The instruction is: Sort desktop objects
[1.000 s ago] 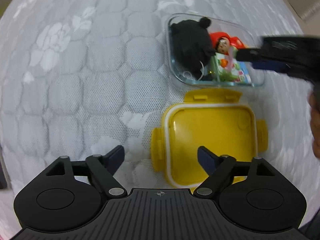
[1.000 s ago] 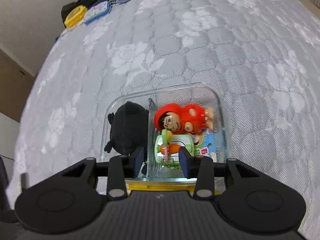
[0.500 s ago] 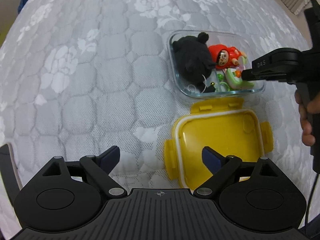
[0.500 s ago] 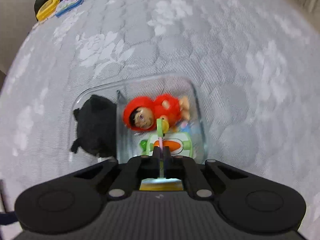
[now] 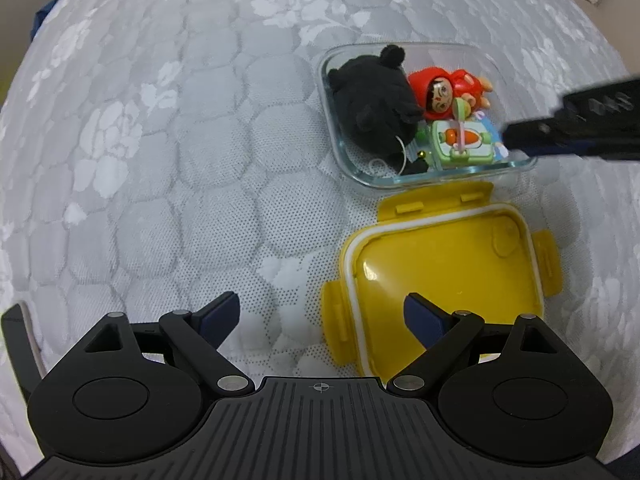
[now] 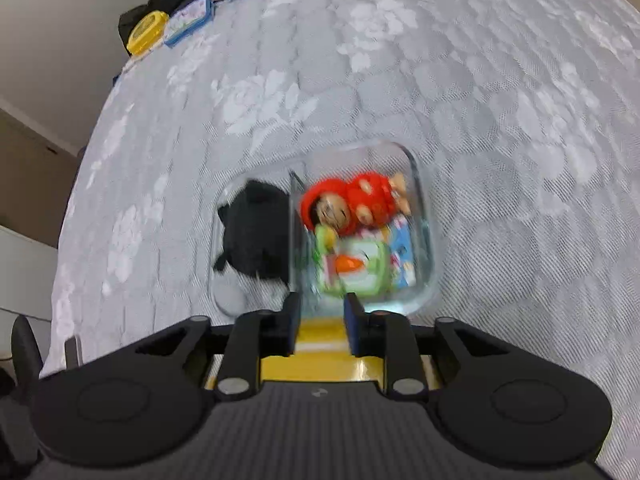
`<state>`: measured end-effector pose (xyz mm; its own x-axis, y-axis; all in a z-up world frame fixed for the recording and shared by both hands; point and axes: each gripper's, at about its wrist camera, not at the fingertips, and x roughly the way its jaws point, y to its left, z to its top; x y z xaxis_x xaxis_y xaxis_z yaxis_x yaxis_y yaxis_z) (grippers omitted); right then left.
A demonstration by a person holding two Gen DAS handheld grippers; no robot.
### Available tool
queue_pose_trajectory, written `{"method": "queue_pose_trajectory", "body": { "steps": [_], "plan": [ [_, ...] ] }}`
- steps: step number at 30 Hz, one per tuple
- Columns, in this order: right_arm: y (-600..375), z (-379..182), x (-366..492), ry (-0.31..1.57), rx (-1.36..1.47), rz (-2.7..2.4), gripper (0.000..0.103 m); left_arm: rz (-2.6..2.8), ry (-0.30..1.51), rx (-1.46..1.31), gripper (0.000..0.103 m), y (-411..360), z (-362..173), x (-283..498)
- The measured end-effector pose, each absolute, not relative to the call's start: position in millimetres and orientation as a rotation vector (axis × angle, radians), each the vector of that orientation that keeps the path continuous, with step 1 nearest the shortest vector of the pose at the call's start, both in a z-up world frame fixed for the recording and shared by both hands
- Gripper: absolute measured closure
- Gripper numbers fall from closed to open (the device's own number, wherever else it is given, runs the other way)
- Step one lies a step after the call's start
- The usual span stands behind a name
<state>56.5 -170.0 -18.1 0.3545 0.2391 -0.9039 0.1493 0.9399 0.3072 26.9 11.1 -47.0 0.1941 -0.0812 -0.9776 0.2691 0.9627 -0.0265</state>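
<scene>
Grey floral quilted cover (image 5: 200, 160); beige wall (image 6: 60, 20) beyond.

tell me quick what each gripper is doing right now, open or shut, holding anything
Left gripper: open, holding nothing.
Right gripper: open, holding nothing.

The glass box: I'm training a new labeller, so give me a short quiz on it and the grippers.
1. True or false: the yellow lid is on the glass box.
2. Which toy shares a compartment with the red doll: A) black plush B) green toy?
3. Fill in: the left gripper jaws are ____.

Key: 1 false, it lies beside the box. 2 B. 3 open.
</scene>
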Motion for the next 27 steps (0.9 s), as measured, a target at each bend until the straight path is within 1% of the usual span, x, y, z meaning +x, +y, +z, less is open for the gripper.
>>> {"method": "queue_pose_trajectory", "body": {
  "steps": [4, 6, 8, 17, 19, 21, 24, 25, 27],
  "plan": [
    [-177, -17, 39, 1.277, 0.311, 0.036, 0.074, -0.241, 1.379, 0.17, 0.01, 11, -54, 26],
    [-178, -15, 31, 1.287, 0.275, 0.036, 0.071, -0.245, 1.393, 0.166, 0.01, 11, -57, 26],
    [-178, -13, 27, 1.292, 0.26, 0.048, 0.063, -0.243, 1.408, 0.153, 0.01, 12, -59, 26],
    [-181, -13, 26, 1.304, 0.248, 0.05, 0.063, -0.253, 1.434, 0.146, 0.009, 7, -61, 28],
    [-178, -24, 23, 1.344, 0.215, 0.05, 0.063, -0.251, 1.444, 0.141, 0.009, 9, -63, 29],
    [-175, -34, 20, 1.383, 0.181, 0.049, 0.059, -0.242, 1.463, 0.127, 0.009, 12, -68, 33],
    [-171, -50, 16, 1.441, 0.131, 0.049, 0.05, -0.247, 1.545, 0.082, 0.009, 18, -82, 35],
    [-169, -55, 15, 1.461, 0.113, 0.048, 0.044, -0.26, 1.59, 0.054, 0.009, 19, -88, 36],
    [-166, -66, 12, 1.499, 0.079, 0.048, 0.044, -0.275, 1.68, -0.038, 0.009, 22, -100, 34]
  ]
}}
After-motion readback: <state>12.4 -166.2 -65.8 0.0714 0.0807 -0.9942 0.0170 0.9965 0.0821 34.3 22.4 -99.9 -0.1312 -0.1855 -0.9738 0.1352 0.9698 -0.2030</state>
